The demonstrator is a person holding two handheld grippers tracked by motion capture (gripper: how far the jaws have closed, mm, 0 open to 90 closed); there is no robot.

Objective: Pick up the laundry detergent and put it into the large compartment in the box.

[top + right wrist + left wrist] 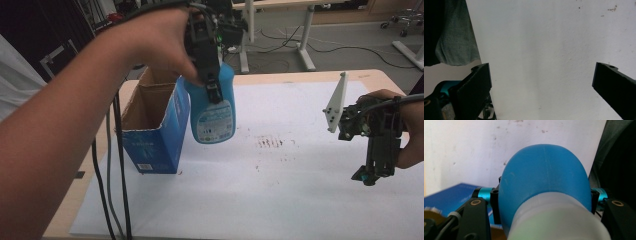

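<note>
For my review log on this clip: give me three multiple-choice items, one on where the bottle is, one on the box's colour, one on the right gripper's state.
1. Where is the blue bottle?
A. Lying on the white sheet
B. Held in the air beside the box
C. Standing inside the box

2. What colour is the outside of the open box?
A. Blue
B. Red
C. Green

3. How do the right gripper fingers stand?
A. Shut on the bottle
B. Shut on nothing
C. Spread apart, holding nothing

Answers:
1 B: the left gripper holds it above the white sheet, next to the box.
2 A: its printed walls are blue.
3 C: the right gripper view shows bare sheet between them.
</note>
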